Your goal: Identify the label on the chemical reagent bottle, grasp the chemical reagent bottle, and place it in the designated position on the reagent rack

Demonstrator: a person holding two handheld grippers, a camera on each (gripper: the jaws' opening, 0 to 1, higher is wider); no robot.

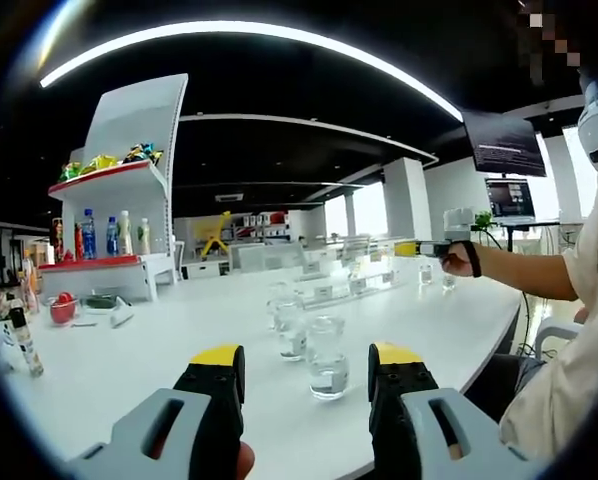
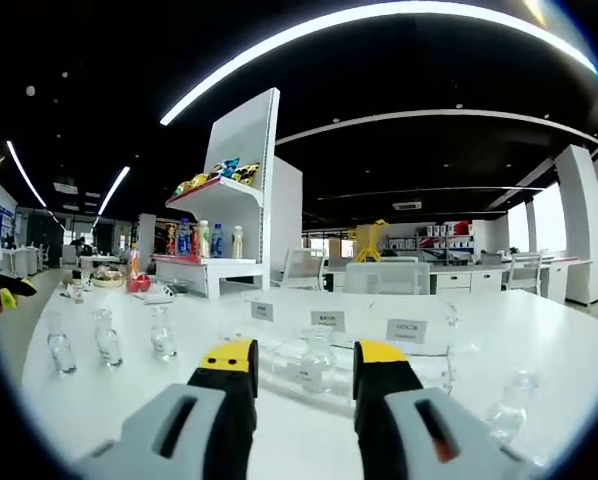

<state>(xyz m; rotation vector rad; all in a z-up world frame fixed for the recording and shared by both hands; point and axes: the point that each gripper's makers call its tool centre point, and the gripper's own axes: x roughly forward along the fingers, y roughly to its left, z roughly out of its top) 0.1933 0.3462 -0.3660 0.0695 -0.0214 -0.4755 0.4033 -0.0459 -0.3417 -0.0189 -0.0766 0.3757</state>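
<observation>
Reagent bottles on a white desk (image 1: 129,370), both grippers released.
Left gripper (image 1: 306,375) jaws spread, empty; nearest glass bottle (image 1: 327,357) stands between them, beyond the tips. Right gripper (image 2: 305,368) jaws spread, empty; clear labelled rack (image 2: 379,350) ahead holds a bottle (image 2: 317,366). A shelf unit (image 2: 237,200) stands behind.

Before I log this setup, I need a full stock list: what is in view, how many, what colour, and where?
Table: one, white, under everything.
Glass bottles: three clear in the left gripper view, ahead of the jaws; three on the left in the right gripper view.
Rack: one, clear, with three label cards, across the table.
Bottle on rack: one, clear, between the right jaws' line.
Shelf unit: one, white with red edges, holding drink bottles and snack bags.
Monitors: two, dark, far right.
Left gripper: black, yellow tips, open.
Right gripper: same, open.
Person's arm: reaching to the rack.
</observation>
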